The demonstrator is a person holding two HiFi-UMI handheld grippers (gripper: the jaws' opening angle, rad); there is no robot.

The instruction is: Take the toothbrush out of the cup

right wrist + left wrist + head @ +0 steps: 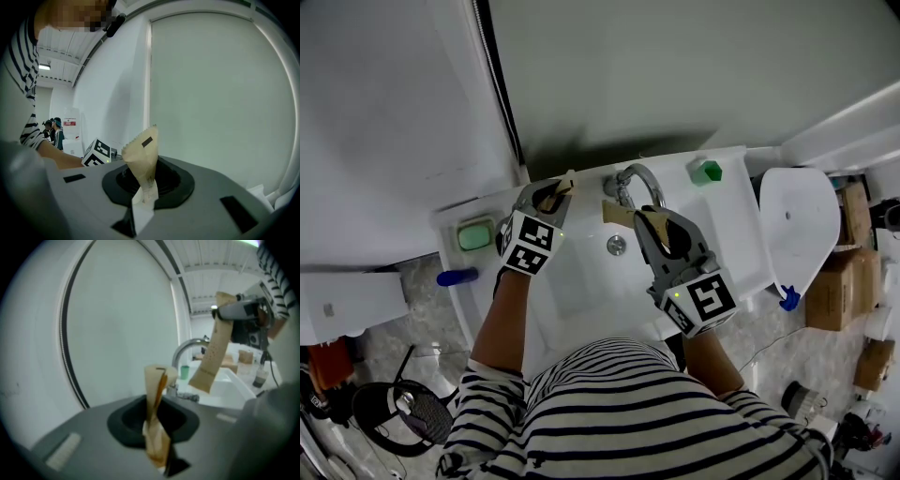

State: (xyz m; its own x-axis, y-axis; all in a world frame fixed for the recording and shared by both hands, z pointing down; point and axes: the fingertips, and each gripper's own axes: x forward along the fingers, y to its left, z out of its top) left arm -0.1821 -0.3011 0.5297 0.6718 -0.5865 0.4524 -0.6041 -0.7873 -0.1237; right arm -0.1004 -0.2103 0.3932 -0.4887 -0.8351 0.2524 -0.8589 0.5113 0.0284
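Above the back edge of the white washbasin (581, 291), the left hand-held gripper (555, 192) is clamped on a tan paper wrapper (152, 427). An orange strip in it may be the toothbrush (161, 386). The right hand-held gripper (637, 216) is clamped on a kraft paper sleeve (143, 154) just beside the tap (639, 178). The bowl below lies open. A green soap dish (475, 234) sits on the left rim, well apart.

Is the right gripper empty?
No, the right gripper is shut on a tan paper packet that sticks up from between its jaws.
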